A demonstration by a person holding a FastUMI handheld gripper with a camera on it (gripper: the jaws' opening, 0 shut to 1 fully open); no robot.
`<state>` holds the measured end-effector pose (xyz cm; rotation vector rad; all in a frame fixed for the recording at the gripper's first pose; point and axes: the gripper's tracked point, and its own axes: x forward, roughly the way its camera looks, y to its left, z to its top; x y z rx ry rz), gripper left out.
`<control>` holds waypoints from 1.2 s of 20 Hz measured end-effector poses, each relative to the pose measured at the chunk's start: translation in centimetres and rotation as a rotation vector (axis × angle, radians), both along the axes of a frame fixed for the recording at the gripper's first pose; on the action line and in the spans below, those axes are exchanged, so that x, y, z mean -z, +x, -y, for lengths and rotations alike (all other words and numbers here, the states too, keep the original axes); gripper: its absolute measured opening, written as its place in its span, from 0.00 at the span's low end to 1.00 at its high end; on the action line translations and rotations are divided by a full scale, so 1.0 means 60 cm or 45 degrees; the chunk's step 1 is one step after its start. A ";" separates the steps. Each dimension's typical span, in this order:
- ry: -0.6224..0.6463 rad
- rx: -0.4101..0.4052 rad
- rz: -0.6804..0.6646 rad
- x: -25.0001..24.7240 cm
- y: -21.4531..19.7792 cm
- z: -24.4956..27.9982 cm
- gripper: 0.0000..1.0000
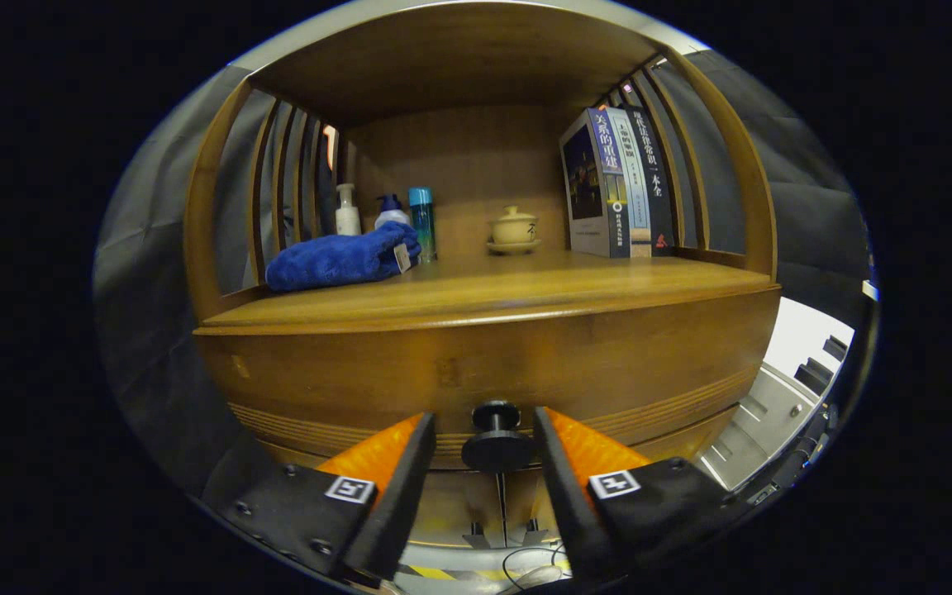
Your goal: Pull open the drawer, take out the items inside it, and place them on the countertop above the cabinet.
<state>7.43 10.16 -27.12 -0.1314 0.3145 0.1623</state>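
Bench (525,289) of the wooden cabinet (344,372) is seen from low in front; items on it noted left to right: blue cloth (335,259) lying at the left, a tag at its near end; behind it a white bottle (348,211), a second white bottle with blue cap (391,211) and a slim blue bottle (422,221), standing close together; a lidded cup on a saucer (514,229) near the back wall, well apart from the bottles; books (618,183) upright against the right slats. Drawer front (608,364) lies below the bench; drawer appears closed, contents hidden. Knob (497,436) sits between the jaws; gripper (484,430) is open, jaws apart on either side of the knob, neither seen pressing on it.
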 end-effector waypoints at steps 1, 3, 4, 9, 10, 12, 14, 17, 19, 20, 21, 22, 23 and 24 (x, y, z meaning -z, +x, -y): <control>-0.009 0.009 0.000 0.004 0.006 0.006 0.75; 0.014 0.003 -0.016 0.010 0.005 0.010 0.59; 0.029 -0.002 -0.028 0.015 0.006 0.009 0.55; -0.014 -0.042 -0.004 0.017 0.005 0.012 0.48; -0.011 -0.033 -0.018 0.023 0.005 0.014 0.46; 0.015 -0.022 -0.050 0.022 0.003 0.011 0.41; 0.023 -0.015 -0.074 0.021 0.002 0.012 0.41; 0.025 0.007 -0.079 0.020 -0.014 0.015 0.41; 0.047 0.014 -0.086 0.019 -0.030 0.016 0.41; 0.047 0.013 -0.088 0.018 -0.039 0.018 0.41; 0.043 0.011 -0.086 0.016 -0.047 0.020 0.41; 0.039 0.009 -0.085 0.014 -0.055 0.022 0.41; 0.038 0.008 -0.085 0.013 -0.065 0.023 0.41; 0.039 0.010 -0.086 0.012 -0.073 0.025 0.41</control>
